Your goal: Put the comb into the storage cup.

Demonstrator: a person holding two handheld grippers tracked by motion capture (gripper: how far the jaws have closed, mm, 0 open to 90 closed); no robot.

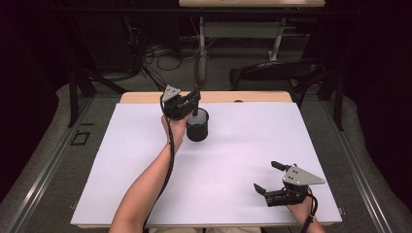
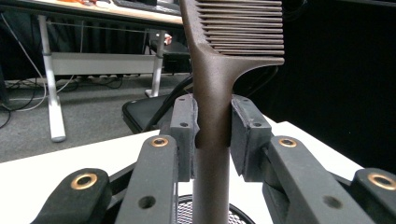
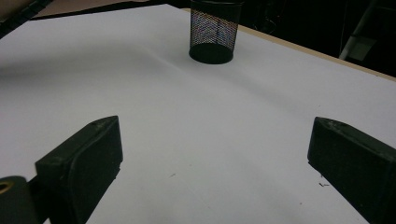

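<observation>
**Brown comb going into the mesh cup**

Brown plastic is showing between the jaws of the left gripper, which are clamping the handle of a comb and holding it upright, teeth end up. The black mesh cup is standing on the white table towards the far edge, directly under the handle, whose lower end is sitting at or just inside the rim; how deep it reaches I cannot tell. The step in hand looks like the placing of the comb in the cup. The next move is probably calling for a straight drop and then a release, keeping the handle off the rim so the light cup is not tipping. The right gripper is resting near the front right corner with its jaws wide apart and empty, well away. Bare table is lying all around the cup, though the far edge is close behind it.
</observation>
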